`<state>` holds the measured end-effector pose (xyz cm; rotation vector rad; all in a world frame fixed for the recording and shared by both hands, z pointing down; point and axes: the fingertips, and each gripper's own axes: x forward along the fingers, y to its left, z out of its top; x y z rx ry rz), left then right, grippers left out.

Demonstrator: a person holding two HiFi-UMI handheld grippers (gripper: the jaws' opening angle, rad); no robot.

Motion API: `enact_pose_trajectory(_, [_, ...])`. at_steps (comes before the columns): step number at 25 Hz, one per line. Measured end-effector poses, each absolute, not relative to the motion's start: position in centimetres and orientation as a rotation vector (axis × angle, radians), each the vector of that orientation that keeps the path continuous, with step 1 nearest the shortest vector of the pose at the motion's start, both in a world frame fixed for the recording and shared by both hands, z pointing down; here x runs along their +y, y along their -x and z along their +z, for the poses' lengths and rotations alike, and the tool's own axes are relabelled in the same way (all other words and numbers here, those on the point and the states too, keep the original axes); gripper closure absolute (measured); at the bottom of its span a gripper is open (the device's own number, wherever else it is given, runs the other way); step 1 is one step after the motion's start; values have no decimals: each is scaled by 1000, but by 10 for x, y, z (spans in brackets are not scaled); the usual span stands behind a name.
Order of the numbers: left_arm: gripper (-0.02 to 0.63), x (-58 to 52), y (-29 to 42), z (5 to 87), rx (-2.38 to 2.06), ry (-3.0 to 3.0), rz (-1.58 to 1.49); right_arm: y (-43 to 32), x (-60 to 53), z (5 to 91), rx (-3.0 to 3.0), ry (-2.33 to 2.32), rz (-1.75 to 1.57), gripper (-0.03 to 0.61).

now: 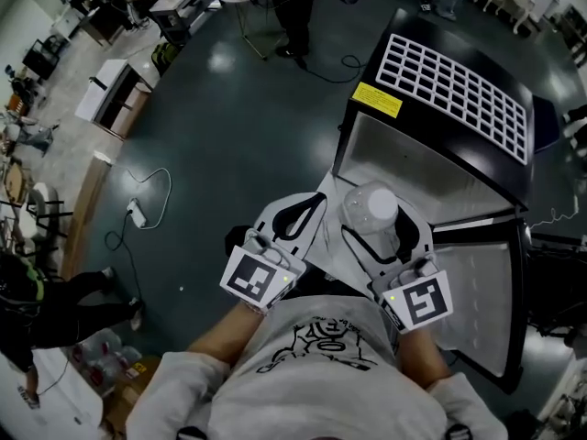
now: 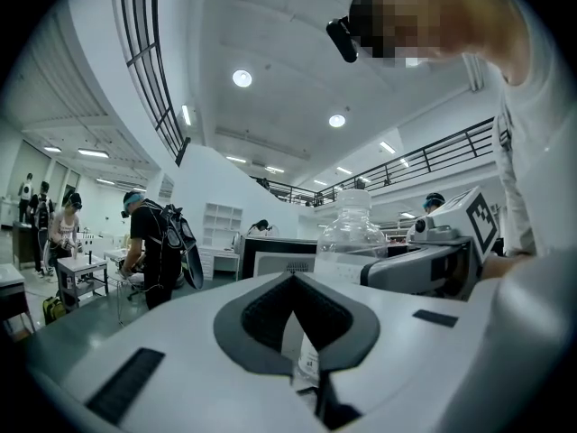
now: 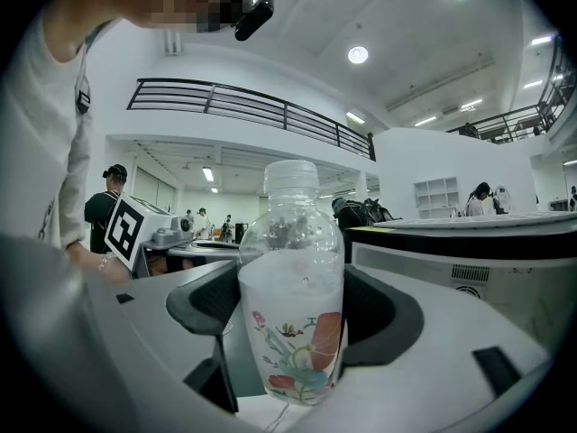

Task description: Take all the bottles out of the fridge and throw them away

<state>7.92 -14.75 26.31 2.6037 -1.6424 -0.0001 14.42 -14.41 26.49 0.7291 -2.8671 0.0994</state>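
A white power strip [image 1: 138,214] lies on the dark floor [image 1: 238,126], with its cable [image 1: 158,183] looped beside it. A white cabinet [image 1: 108,93] stands above-left of the strip. A person in black [image 1: 55,301] is below-left of the strip. A second person [image 1: 295,12] stands well above-right of it.

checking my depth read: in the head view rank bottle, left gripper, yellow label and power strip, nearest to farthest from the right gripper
From the right gripper:
1. bottle, held in its jaws.
2. left gripper, just to its left.
3. yellow label, ahead on the fridge.
4. power strip, far left on the floor.
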Motion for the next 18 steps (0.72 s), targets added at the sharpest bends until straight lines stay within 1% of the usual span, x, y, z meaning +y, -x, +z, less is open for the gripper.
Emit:
enact_pose_trajectory(11, [601, -120, -26, 263, -1714, -2558, 9, -91, -123, 259, -2898, -635, 74, 213])
enact_pose_trajectory(18, [601, -98, 16, 254, -1777, -2515, -44, -49, -103, 255, -2918, -561, 67, 213])
